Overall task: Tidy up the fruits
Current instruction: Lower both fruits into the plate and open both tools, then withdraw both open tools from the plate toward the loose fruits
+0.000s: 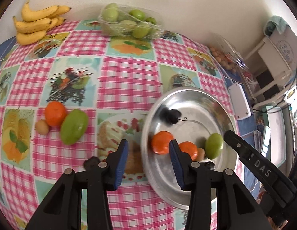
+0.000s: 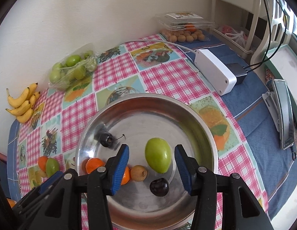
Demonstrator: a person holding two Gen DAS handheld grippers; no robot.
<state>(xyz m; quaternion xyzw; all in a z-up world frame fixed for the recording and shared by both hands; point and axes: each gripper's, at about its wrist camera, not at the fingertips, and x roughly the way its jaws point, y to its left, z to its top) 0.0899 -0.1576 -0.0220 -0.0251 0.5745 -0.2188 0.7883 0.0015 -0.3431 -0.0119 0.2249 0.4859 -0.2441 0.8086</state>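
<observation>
A steel bowl [image 1: 196,99] [image 2: 186,115] on the checked tablecloth holds two mandarins [image 1: 161,142], a green plum [image 2: 158,157], a small brown fruit [image 2: 138,172] and two dark cherries [image 2: 159,186]; one cherry [image 2: 106,139] is blurred near the bowl's far left wall. My left gripper [image 1: 148,163] is open and empty over the bowl's left rim. My right gripper [image 2: 151,169] is open and empty above the bowl, its jaws on either side of the green plum. On the cloth left of the bowl lie a mandarin [image 1: 55,113], a green plum [image 1: 74,126] and a small brown fruit [image 1: 42,126].
Bananas [image 1: 36,23] and a wrapped tray of green plums [image 1: 127,22] lie along the wall. A clear box of small brown fruits [image 2: 186,32], a white adapter box [image 2: 215,71] with cables and a phone stand [image 2: 284,113] sit to the right.
</observation>
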